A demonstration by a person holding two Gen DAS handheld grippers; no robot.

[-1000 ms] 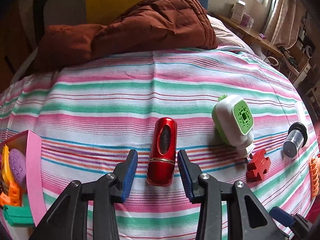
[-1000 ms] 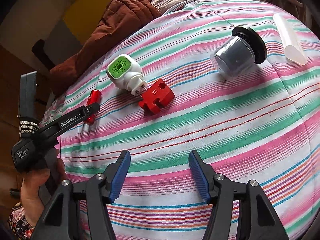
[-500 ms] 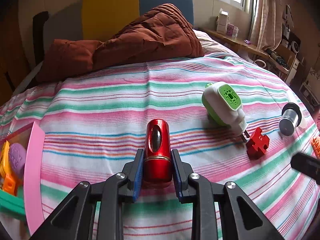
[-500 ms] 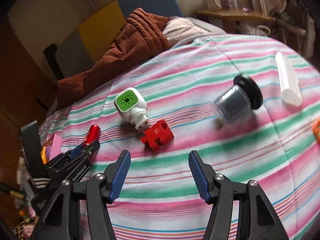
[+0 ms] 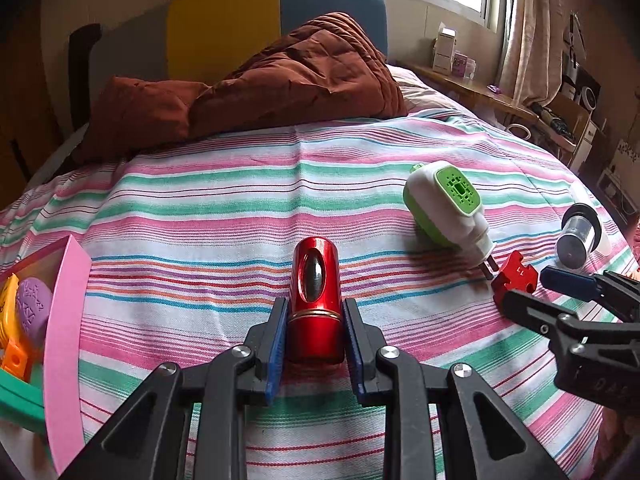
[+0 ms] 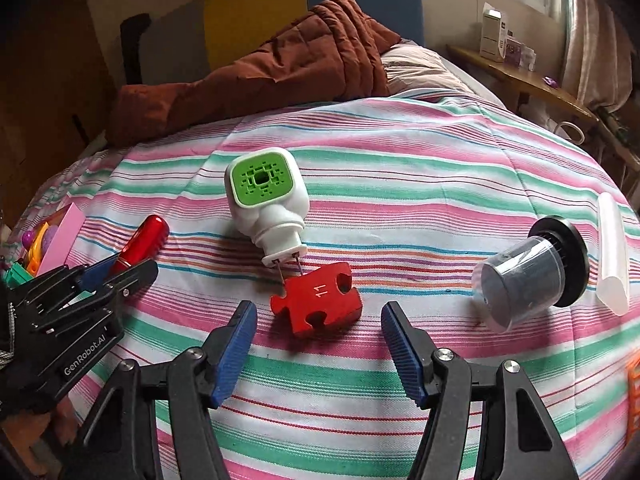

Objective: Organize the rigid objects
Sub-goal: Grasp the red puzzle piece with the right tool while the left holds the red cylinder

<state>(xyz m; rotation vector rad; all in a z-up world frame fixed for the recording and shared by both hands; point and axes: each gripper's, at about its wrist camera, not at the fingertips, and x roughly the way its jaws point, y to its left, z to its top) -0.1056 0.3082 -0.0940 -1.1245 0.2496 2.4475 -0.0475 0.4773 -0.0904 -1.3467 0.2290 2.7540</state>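
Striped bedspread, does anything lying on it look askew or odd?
Mostly loose clutter. The white and green plug-in device lies tipped over, its metal prongs touching the red puzzle-piece block. The clear-capped black cylinder lies on its side.

Red cylinder, red puzzle piece, pink-green striped bedspread

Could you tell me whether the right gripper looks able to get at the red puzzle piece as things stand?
Probably yes: the right gripper is open with the red puzzle piece lying just ahead, nothing between.
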